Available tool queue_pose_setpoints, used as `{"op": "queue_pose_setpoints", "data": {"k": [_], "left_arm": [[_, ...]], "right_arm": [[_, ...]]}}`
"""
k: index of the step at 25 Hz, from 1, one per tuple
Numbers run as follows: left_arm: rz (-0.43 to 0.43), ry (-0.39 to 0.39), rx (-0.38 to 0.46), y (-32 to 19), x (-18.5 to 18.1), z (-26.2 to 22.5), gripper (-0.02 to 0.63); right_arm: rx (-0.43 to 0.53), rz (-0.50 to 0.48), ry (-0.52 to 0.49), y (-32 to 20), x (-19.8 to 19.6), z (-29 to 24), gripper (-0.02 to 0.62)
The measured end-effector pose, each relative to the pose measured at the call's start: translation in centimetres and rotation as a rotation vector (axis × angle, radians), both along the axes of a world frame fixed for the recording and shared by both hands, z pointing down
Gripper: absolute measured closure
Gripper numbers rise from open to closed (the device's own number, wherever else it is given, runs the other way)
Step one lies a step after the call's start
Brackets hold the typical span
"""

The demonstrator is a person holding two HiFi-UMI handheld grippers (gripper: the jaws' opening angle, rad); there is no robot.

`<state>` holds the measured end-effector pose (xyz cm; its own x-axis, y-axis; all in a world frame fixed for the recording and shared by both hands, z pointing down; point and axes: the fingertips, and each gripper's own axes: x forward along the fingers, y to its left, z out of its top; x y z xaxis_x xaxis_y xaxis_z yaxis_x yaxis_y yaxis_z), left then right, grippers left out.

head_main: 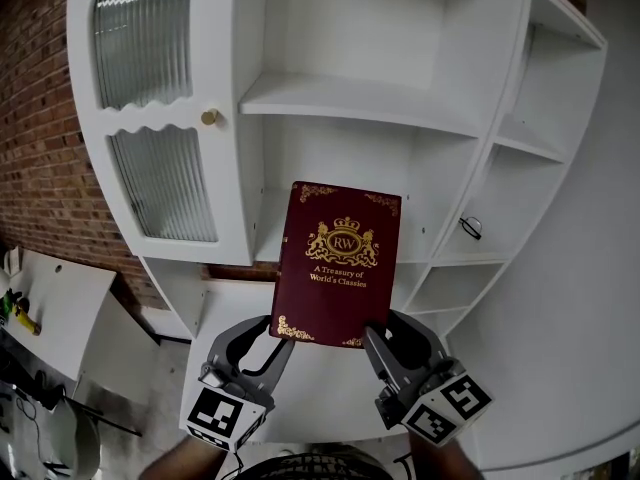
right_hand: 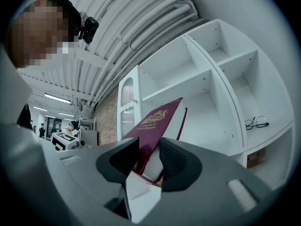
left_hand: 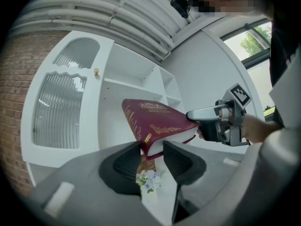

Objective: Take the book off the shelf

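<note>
A dark red book [head_main: 338, 263] with gold print on its cover hangs in the air in front of the white shelf unit [head_main: 360, 98], clear of its boards. My left gripper [head_main: 272, 336] is shut on the book's lower left corner, and my right gripper [head_main: 372, 340] is shut on its lower right corner. The left gripper view has the book [left_hand: 157, 121] lying nearly flat between the jaws, with the right gripper [left_hand: 221, 121] clamped on its far edge. From the right gripper view the book [right_hand: 153, 128] stands on edge between the jaws.
The shelf unit has a left door with ribbed glass [head_main: 160, 183] and a small brass knob [head_main: 209, 117]. A pair of glasses [head_main: 470, 227] lies in a right-hand compartment. A brick wall [head_main: 35, 158] lies left of the unit. A small bunch of flowers [left_hand: 148, 179] shows below the left jaws.
</note>
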<state>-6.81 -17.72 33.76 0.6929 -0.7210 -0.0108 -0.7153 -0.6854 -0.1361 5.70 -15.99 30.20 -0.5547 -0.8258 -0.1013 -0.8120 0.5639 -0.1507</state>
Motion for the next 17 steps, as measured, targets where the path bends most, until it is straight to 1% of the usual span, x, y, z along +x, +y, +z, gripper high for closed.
{"op": "queue_pose_setpoints", "data": {"k": [8, 12, 17], "left_arm": [[0.001, 0.009, -0.002, 1.5, -0.7, 0.6, 0.453], [0.015, -0.002, 0.023, 1.8, -0.5, 0.0, 0.453], [0.003, -0.007, -0.008, 1.6, -0.4, 0.7, 0.453]], "right_arm": [[-0.004, -0.008, -0.002, 1.4, -0.7, 0.0, 0.451], [-0.008, -0.002, -0.013, 1.7, -0.5, 0.2, 0.449], [-0.012, -0.001, -0.013, 1.7, -0.2, 0.2, 0.449]]}}
